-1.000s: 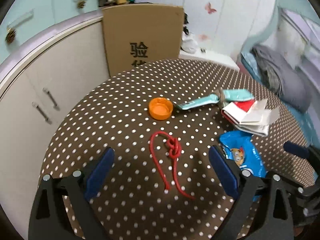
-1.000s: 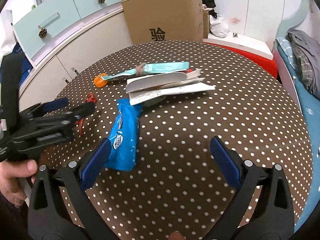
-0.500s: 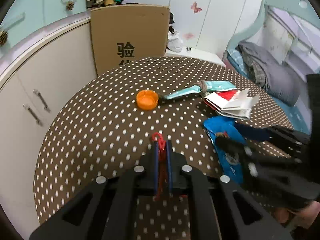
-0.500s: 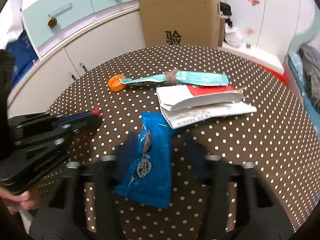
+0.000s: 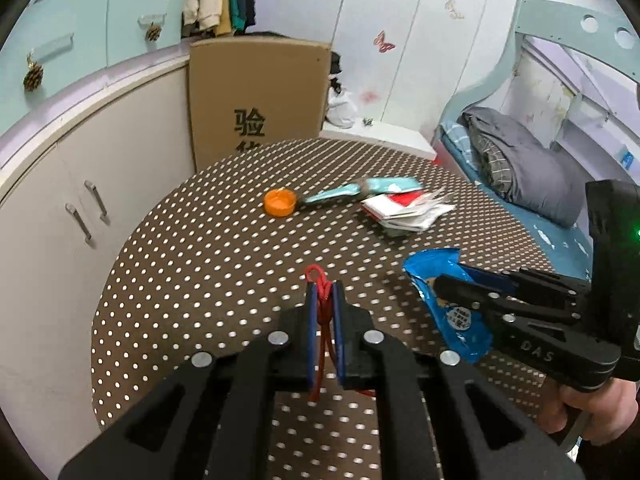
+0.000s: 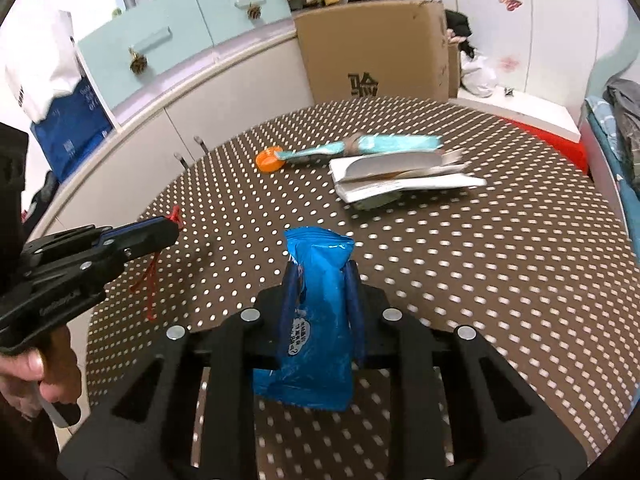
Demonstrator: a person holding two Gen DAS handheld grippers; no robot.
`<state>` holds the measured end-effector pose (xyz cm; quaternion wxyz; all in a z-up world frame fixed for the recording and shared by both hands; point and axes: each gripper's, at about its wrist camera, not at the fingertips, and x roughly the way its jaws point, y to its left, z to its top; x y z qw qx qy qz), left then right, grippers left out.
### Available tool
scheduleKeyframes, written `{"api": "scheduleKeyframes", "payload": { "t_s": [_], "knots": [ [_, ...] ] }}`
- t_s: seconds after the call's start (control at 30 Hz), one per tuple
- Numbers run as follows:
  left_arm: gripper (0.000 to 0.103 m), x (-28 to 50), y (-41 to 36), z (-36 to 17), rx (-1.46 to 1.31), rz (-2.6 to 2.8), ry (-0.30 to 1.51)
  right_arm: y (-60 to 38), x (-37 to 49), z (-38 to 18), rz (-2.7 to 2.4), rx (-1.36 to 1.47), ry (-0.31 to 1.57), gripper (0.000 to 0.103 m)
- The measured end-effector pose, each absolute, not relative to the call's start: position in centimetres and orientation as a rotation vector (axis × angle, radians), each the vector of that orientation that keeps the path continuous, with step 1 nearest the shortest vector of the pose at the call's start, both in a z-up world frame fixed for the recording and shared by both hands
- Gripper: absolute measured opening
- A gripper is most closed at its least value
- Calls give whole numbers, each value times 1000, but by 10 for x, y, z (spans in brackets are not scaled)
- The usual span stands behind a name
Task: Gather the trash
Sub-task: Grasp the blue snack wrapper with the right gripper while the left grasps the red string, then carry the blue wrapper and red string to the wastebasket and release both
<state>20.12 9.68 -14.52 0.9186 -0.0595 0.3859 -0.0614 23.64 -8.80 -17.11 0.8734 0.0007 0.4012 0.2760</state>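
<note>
A round table [image 5: 208, 248] in brown white-dotted cloth stands in a bedroom. The left hand-held gripper [image 5: 324, 312] is clamped on a knotted red string [image 5: 320, 280]. Right of the string, the right hand-held gripper [image 6: 322, 288] is closing on a blue foil snack wrapper [image 6: 316, 260], pads pressing. Beyond the string lies an orange plastic cap [image 5: 280, 202].
</note>
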Motion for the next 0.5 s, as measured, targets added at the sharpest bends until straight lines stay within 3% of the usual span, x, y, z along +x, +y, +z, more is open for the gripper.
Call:
{"api": "scheduleKeyframes", "payload": {
  "t_s": [0.5],
  "knots": [
    [7,194,25,-76,-55,-234,653,-196,199,-77,489,105,602,23]
  ]
}}
